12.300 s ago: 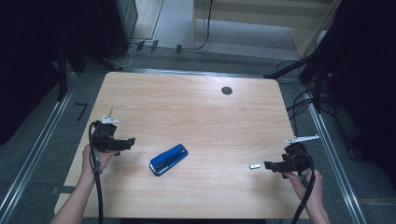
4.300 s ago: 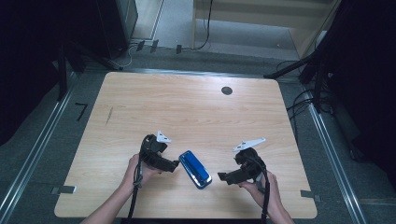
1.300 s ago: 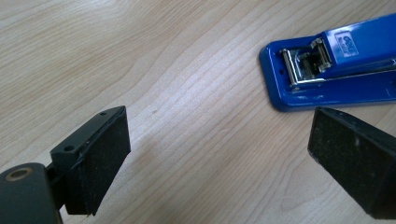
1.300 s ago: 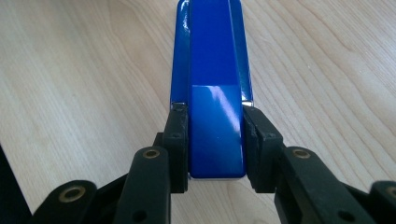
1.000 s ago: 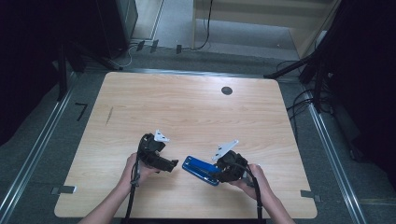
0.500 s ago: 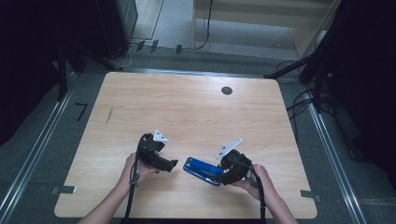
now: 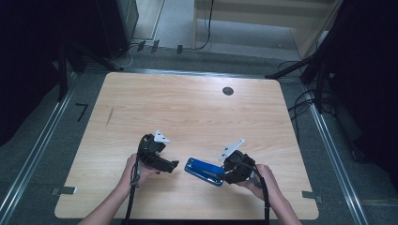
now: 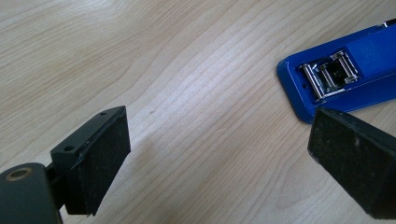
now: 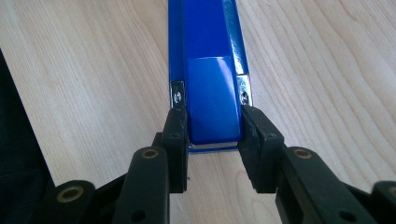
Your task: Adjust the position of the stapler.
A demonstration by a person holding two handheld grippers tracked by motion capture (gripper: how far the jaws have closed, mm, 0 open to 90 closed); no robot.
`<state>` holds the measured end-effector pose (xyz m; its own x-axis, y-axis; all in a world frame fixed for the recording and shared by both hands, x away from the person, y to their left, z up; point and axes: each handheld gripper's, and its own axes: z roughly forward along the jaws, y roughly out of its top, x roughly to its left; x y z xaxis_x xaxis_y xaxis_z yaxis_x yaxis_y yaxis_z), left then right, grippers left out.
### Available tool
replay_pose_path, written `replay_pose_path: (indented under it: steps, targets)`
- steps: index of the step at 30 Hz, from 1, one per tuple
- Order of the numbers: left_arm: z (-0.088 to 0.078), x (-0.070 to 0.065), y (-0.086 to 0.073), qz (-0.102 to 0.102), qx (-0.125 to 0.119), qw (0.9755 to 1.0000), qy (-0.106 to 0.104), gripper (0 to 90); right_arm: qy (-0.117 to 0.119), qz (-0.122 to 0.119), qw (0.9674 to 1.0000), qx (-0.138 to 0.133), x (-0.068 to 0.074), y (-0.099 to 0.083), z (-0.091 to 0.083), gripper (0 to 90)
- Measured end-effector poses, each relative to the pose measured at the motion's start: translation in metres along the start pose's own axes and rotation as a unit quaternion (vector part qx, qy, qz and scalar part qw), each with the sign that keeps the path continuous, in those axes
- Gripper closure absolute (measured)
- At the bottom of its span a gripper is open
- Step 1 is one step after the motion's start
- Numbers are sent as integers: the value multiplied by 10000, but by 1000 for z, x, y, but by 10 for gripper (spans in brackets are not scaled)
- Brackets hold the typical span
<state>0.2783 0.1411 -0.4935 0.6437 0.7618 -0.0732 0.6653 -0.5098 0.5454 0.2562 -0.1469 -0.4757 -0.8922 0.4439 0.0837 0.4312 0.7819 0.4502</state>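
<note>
Gripping the blue stapler [image 9: 210, 88] at its rear end, my right gripper [image 9: 212, 126] has its two black jaws set against the stapler's sides, one pad on each flank just behind the small metal hinge tabs; the jaws have just been closing, and the pads now press on the body with the stapler between them. I hold it there because the rear is the narrowest, squarest section and gives both pads flat contact, which keeps the body from twisting on the wooden table [image 7: 197, 108]. The stapler lies flat on the table, running straight ahead of this gripper and pointing away from it toward my other tool. My left gripper [image 8: 219, 158] stands with its jaws wide apart and holds nothing; the front end of the stapler [image 8: 341, 74] lies just ahead of it and to one side, near one jaw but apart from both pads. I judge this placement as readiness to take or work the free end while the right tool steadies the rear. In the high view the stapler [image 7: 202, 170] lies between the two grippers, near the table's edge on my side. Its casing is glossy blue plastic with bright steel side rails, and its front end shows a recess with small chrome parts.
</note>
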Motion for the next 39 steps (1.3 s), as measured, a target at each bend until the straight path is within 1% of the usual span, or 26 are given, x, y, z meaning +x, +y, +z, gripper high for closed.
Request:
replay_pose_path:
  steps: [3, 5, 9, 11, 12, 13, 16, 17, 18, 19, 23, 24, 25, 27, 28, 29, 30, 31, 32, 34, 37, 38, 39]
  targets:
    - [0, -1, 0, 22, 13, 10000, -28, 63, -76, -239, 9997, -12, 1, 0, 0, 669]
    - [1, -2, 1, 49, -3, 10000, -34, 63, -59, -362, 9993, -67, 0, -1, 0, 670]
    - [2, -4, 2, 90, 9, 9999, -84, 63, -30, -499, 9986, -176, -2, -2, 0, 671]
    - [2, -5, 2, 94, 5, 9999, -96, 63, 27, -726, 9970, -262, -4, -2, -2, 671]
    - [2, -5, 2, 108, 14, 9999, -108, 63, 27, -726, 9970, -262, -4, -2, -2, 671]
    - [2, -5, 2, 117, 20, 9999, -115, 63, 129, -784, 9963, -311, -6, -2, -2, 672]
    - [1, -4, 2, 105, 8, 9999, -135, 63, 181, -789, 9962, -319, -8, -1, -2, 672]
    - [1, -4, 1, 97, 6, 9999, -135, 63, 150, -851, 9959, -281, -9, -2, 0, 671]
    - [1, -4, 1, 83, -13, 9999, -142, 63, 150, -851, 9959, -281, -9, -2, 0, 671]
    - [1, -4, 1, 92, -9, 9999, -130, 63, 107, -858, 9961, -196, -8, -1, 2, 670]
    - [0, -4, 0, 93, -1, 9999, -144, 63, 65, -852, 9962, -141, -7, 0, 2, 667]
    - [0, -4, 0, 100, 0, 9999, -140, 63, 46, -793, 9968, -96, -7, 1, 2, 659]
    - [0, -5, 1, 114, 0, 9999, -124, 63, 36, -682, 9977, -55, -6, 3, 3, 653]
    - [0, -5, 1, 127, 5, 9998, -136, 63, -93, -580, 9983, 17, -2, 6, 5, 634]
    - [1, -5, 1, 128, 6, 9998, -141, 63, -124, -481, 9988, 18, 0, 8, 7, 610]
    - [1, -5, 1, 127, 8, 9998, -135, 63, -178, -308, 9994, 44, 4, 12, 11, 587]
    - [1, -5, 1, 122, 6, 9998, -140, 63, -178, -308, 9994, 44, 4, 12, 11, 587]
    - [1, -5, 1, 131, 13, 9998, -146, 63, -251, -177, 9995, 70, 5, 14, 13, 594]
    - [2, -5, 1, 155, 30, 9997, -166, 63, -305, -97, 9995, 58, 6, 14, 13, 613]
    - [2, -5, 1, 147, 32, 9998, -162, 63, -287, -57, 9995, 75, 5, 14, 13, 616]
    - [3, -5, 1, 151, 40, 9997, -162, 63, -274, -144, 9995, 87, 5, 14, 13, 634]
    - [3, -5, 1, 160, 43, 9997, -156, 63, -256, -237, 9994, 72, 5, 14, 13, 643]
    - [2, -6, 1, 170, 47, 9997, -160, 63, -190, -420, 9989, 60, 5, 13, 13, 658]
